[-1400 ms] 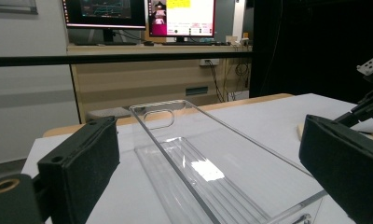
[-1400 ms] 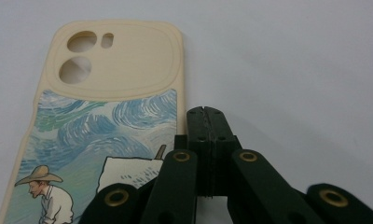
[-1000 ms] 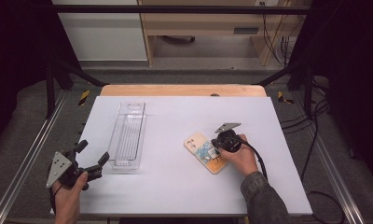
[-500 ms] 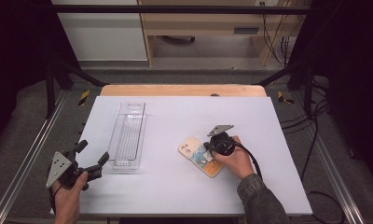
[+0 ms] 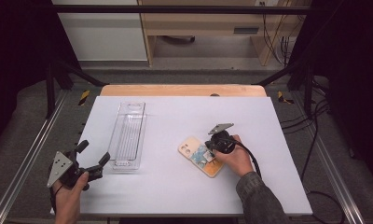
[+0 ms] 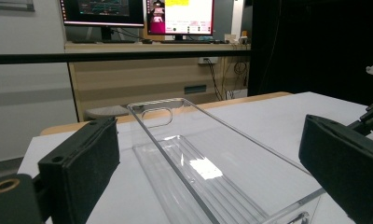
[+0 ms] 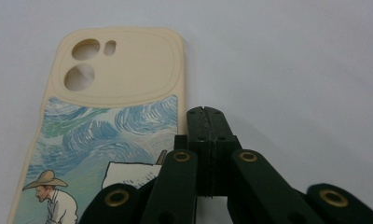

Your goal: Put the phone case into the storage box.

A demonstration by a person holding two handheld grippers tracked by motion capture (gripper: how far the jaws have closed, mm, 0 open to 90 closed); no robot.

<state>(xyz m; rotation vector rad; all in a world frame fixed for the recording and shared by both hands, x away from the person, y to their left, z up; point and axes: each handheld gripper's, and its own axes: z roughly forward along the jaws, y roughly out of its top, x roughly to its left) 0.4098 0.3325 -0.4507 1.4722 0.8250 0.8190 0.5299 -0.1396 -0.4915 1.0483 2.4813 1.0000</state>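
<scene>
- Since a second ago, the phone case point(image 5: 201, 156) and the right claw point(image 5: 211, 150) on it sit slightly further left on the white bench point(image 5: 175, 186).
- Right claw's jaws are pressed fully together, nothing between them, tips at the case's right edge.
- Left claw point(image 5: 92, 157) stands wide open, holding nothing, by the near end of the clear plastic tray point(image 5: 127, 135).
- Phone case lies flat, right of centre, well apart from the tray.

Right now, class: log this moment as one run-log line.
left gripper: open, at clear tray | right gripper: shut, empty, beside phone case | table
</scene>
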